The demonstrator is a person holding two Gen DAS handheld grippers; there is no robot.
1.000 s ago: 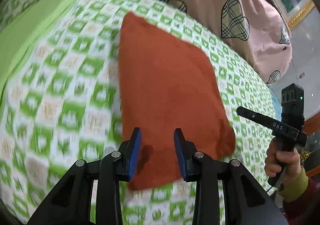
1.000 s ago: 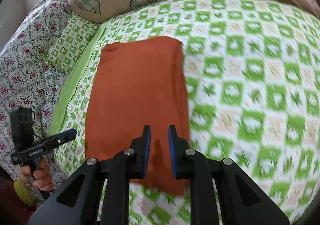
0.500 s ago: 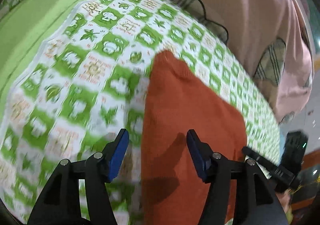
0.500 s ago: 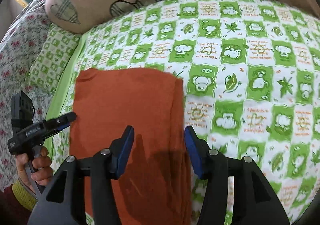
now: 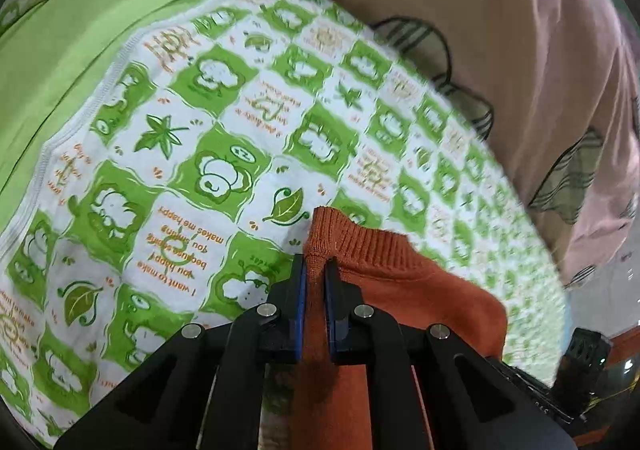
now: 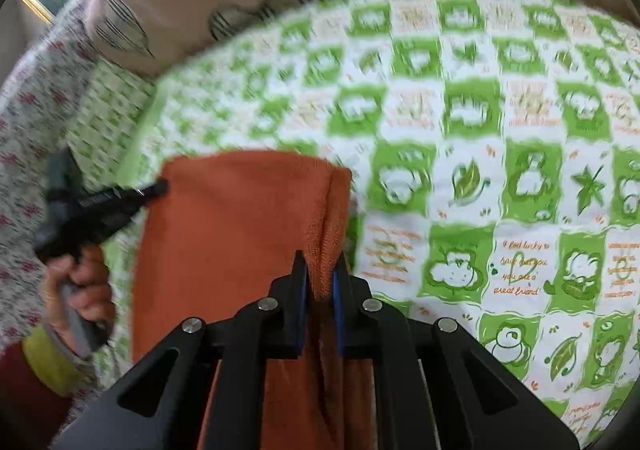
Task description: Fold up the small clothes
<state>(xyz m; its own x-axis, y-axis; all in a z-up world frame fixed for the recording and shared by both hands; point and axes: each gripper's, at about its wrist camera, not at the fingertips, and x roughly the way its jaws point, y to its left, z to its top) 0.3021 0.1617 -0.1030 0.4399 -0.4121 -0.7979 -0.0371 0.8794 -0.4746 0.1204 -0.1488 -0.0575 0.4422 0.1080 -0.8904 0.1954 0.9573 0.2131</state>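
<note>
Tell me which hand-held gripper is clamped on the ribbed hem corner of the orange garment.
The left hand-held gripper: it pinches the ribbed knit corner of the orange garment. The right hand-held gripper grips a bunched, unribbed edge instead.

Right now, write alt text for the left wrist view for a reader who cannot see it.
The left gripper has its jaws shut on a ribbed corner of an orange knit garment, which lies on a green and white checked bedsheet. A pink blanket with checked hearts lies beyond, and the right gripper shows at the lower right edge.
</note>
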